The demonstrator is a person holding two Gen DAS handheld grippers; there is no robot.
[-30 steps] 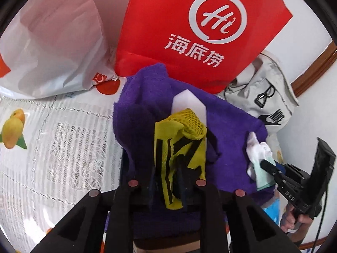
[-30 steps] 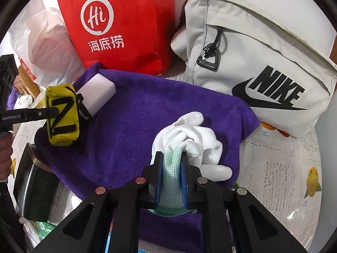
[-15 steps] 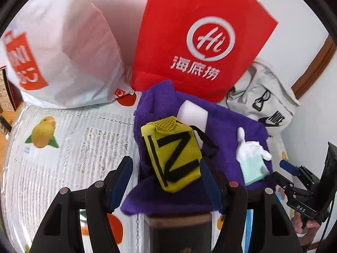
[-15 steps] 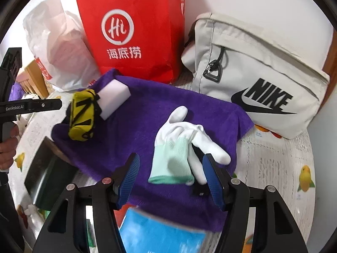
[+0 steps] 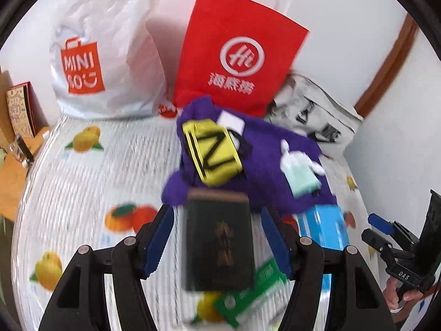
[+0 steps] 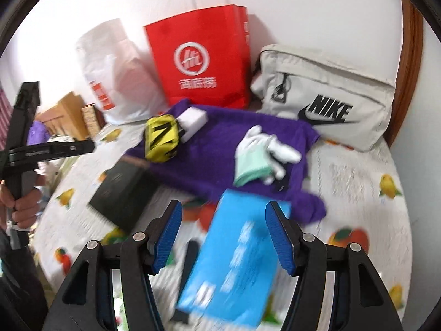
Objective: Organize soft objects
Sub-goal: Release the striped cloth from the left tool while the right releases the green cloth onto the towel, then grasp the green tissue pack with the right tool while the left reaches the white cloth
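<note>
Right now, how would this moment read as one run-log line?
left tongs: open, empty | right tongs: open, empty | yellow pouch, white glove: lying on purple towel | stage: both released

Bags (image 6: 198,60) wall off the back of the table; a dark book (image 5: 219,237) and a blue box (image 6: 234,262) crowd the front.

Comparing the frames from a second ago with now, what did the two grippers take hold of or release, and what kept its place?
Both let go and drew back. The left gripper released the yellow mesh pouch with black straps; the right gripper released the white and mint work glove. Their jaws have just been opening and now hold nothing. Pouch, glove and white foam block lie on the purple fleece towel, unmoved.
</note>
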